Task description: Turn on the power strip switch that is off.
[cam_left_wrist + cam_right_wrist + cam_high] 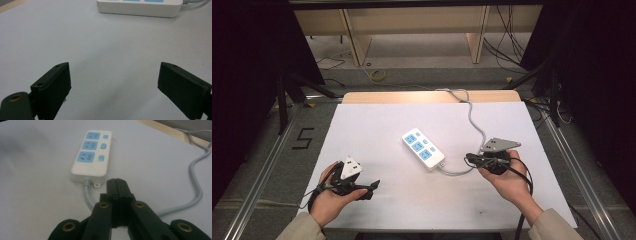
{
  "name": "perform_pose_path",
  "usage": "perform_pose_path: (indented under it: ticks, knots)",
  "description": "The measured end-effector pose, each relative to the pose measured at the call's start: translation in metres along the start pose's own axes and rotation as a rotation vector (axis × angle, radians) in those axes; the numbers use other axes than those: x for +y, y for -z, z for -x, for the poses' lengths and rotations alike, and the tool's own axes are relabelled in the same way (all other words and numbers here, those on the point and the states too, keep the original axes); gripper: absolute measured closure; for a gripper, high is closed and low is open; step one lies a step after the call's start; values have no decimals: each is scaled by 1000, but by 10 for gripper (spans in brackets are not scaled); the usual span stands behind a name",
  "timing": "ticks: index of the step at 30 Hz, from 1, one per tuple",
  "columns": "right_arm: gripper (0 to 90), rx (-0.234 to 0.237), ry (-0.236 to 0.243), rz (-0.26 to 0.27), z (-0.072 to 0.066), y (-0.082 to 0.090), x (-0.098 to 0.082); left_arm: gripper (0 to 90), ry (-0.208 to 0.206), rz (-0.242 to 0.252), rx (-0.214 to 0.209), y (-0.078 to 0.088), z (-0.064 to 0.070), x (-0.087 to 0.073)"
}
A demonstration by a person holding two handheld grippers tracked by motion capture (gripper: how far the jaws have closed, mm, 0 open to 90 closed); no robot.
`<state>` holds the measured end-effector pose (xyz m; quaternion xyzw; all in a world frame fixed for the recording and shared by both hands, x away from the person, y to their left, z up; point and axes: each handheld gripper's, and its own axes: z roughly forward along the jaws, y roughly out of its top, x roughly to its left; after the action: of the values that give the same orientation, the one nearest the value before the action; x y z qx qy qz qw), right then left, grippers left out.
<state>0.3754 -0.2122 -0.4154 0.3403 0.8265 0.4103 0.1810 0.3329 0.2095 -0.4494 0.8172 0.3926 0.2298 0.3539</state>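
Note:
A white power strip (423, 149) with three blue sockets lies near the middle of the white table top, its grey cable (472, 120) curling away to the far edge. My left gripper (373, 190) rests low at the front left, held in a hand, jaws wide open with nothing between them (113, 82); the strip's long side (140, 8) lies ahead of it. My right gripper (470, 159) sits at the right of the strip, jaws pressed together and empty (117, 185), just short of the strip's cable end (91, 156).
The white sheet (362, 130) covers a wooden table whose far edge (402, 97) shows bare. Beyond it are a floor with loose cables (507, 45) and wooden furniture legs. Black stands flank the table on both sides.

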Motion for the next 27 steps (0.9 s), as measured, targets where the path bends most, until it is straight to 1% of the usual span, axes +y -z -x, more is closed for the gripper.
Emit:
perform_pose_path:
  ticks: [5, 13, 19, 24, 27]
  knots:
    - [900, 6, -3, -8, 0, -9, 7, 118, 3, -1, -1, 0, 0, 0]
    - [900, 12, 10, -16, -1, -22, 20, 118, -5, -4, 0, 0, 1, 1]
    - [900, 20, 23, -34, -3, -32, 28, 118, -6, -5, -1, 0, 1, 1]
    - [900, 24, 25, -40, -4, -39, 35, 119, -3, -5, -3, -1, 2, 1]
    - [900, 26, 24, -42, -4, -43, 38, 118, -8, -8, -3, -1, 2, 1]
